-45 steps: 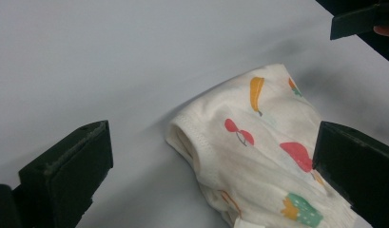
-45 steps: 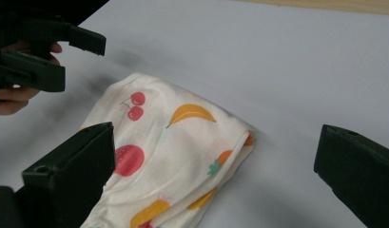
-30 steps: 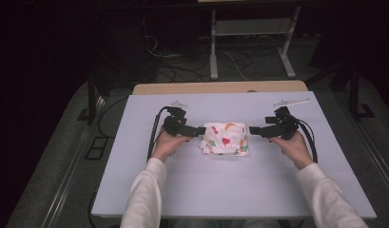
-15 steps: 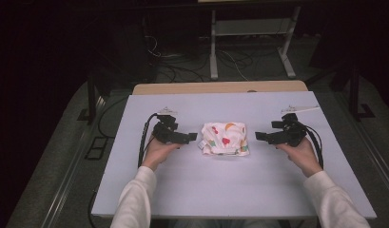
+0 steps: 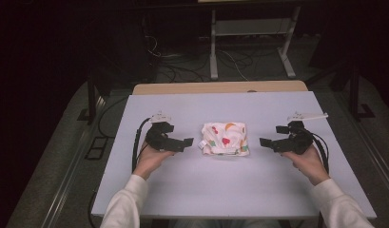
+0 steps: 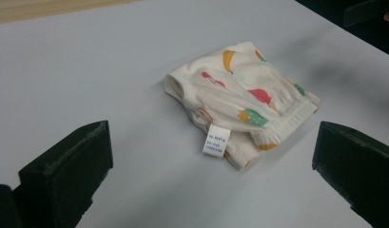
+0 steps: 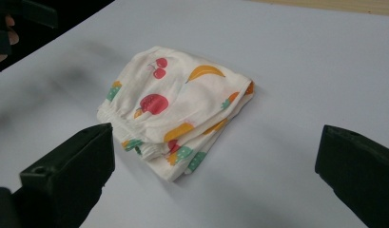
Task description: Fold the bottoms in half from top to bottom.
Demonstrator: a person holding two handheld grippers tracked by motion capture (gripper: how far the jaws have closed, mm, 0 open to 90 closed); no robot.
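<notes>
High view: folded garment [image 5: 224, 138] is seen lying flat near the middle of the tabletop [image 5: 220, 190], white cloth with a fruit print, small label at its left edge. Left tool [image 5: 187, 142] is held just to its left, right tool [image 5: 264, 141] to its right; neither touches the cloth. Both are released, nothing gripped. The fold looks finished, so the step in hand is judged to be clearing off or setting up a last tidy.

Left gripper view: jaws are seen spread wide, garment [image 6: 242, 102] lying between and beyond them, well clear of the pads. White label [image 6: 216, 140] sticks out from the near edge, with the ribbed waistband [image 6: 287, 121] to its right. If an adjustment is needed, the layered near edge should be taken as a whole stack, not the label alone; a pull on the label is likely to drag the top layers open.

Right gripper view: jaws are spread wide too, garment [image 7: 178, 107] ahead and slightly left of centre. Stacked layer edges show at the near corner [image 7: 175, 161], slightly fanned. Any squaring-up is best done with a light push from the side, low to the tabletop, both sides worked evenly so the bundle isn't spun. If the tools are withdrawn, they are better lifted straight off, so no jaw snags the waistband.
</notes>
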